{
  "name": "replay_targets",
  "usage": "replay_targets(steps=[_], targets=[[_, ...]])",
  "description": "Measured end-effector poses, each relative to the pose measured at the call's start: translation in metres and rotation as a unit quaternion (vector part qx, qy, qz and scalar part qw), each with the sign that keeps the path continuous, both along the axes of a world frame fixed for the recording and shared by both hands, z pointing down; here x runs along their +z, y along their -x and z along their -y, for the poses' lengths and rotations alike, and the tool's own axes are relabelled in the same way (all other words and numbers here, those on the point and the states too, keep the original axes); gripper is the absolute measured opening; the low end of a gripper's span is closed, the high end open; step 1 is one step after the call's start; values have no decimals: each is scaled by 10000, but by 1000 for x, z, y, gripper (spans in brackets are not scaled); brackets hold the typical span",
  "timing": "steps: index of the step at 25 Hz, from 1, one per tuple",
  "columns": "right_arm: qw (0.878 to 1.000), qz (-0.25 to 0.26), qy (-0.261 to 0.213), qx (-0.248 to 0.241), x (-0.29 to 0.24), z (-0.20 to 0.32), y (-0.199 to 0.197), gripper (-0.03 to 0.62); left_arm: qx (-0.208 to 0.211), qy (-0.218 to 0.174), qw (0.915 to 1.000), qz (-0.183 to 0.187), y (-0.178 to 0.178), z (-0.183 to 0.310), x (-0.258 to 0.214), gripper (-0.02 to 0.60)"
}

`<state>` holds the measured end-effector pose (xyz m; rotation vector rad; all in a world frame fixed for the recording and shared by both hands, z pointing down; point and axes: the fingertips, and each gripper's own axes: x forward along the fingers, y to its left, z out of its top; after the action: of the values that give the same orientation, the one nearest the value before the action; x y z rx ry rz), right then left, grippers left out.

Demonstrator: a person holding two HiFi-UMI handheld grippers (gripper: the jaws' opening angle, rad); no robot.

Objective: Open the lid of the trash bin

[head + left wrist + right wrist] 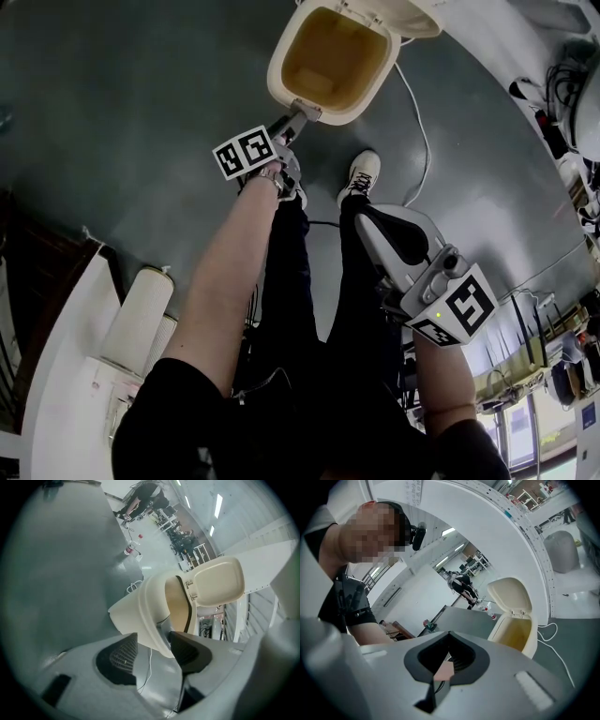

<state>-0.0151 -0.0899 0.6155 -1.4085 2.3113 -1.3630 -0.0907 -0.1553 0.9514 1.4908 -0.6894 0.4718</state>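
Note:
The cream trash bin (328, 61) stands on the grey floor with its lid (408, 17) swung up and back, so the hollow inside shows. In the left gripper view the lid (220, 581) stands upright behind the bin's mouth. My left gripper (305, 111) is at the bin's near rim, open. The rim's edge (157, 630) lies between the two black pads (119, 660), with a gap on the left side. My right gripper (386, 234) is held back by the person's legs, away from the bin, its jaws shut on nothing. From there the bin (513, 630) shows at the right.
A white cable (422, 131) trails over the floor right of the bin. The person's shoes (361, 173) stand just before it. A white curved wall (525, 47) runs behind, and white cylinders (136, 319) stand at the left. Bottles (129, 550) sit farther off.

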Motion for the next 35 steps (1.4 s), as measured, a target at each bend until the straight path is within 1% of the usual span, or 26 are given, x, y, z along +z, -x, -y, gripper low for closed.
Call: replay_targets(steps=[11, 14, 15, 17, 19, 20, 22, 24, 26, 28, 30, 32, 35], targets=[[10000, -19, 7, -29, 1, -1, -3, 9, 180, -101, 9998, 76, 0, 4, 0, 227], [10000, -35, -14, -24, -1, -4, -5, 8, 226, -183, 9995, 85, -3, 4, -4, 207], [10000, -44, -22, -19, -3, -6, -5, 9, 267, -236, 9993, 66, -6, 4, -7, 184], [10000, -70, -51, -8, -8, -8, -6, 9, 374, -338, 9987, 33, -11, 3, -15, 91], [9999, -107, -108, -5, -18, -9, -7, 9, 509, -386, 9979, 127, -11, 2, -22, 48], [9998, -128, -143, -5, -24, -10, -8, 9, 608, -410, 9971, 189, -9, 0, -26, 5], [9996, -169, -223, 2, -38, -11, -11, 8, 783, -476, 9956, 221, -3, -4, -39, 5], [9993, -219, -311, 11, -52, -13, -13, 9, 844, -591, 9946, 162, 3, -5, -58, 5], [9988, -292, -388, 18, -67, -14, -15, 9, 959, -827, 9919, 47, 7, -3, -83, 5], [9982, -392, -459, 17, -82, -13, -15, 9, 1128, -1107, 9873, -181, 7, -3, -113, 5], [9973, -496, -545, 42, -100, -12, -15, 9, 1226, -1323, 9821, -546, 4, -4, -150, 3], [9962, -592, -631, 91, -122, -13, -15, 9, 1312, -1446, 9760, -963, 0, -10, -191, 3], [9938, -760, -795, 154, -159, -17, -14, 9, 1511, -1674, 9630, -1472, -3, -21, -259, 3]])
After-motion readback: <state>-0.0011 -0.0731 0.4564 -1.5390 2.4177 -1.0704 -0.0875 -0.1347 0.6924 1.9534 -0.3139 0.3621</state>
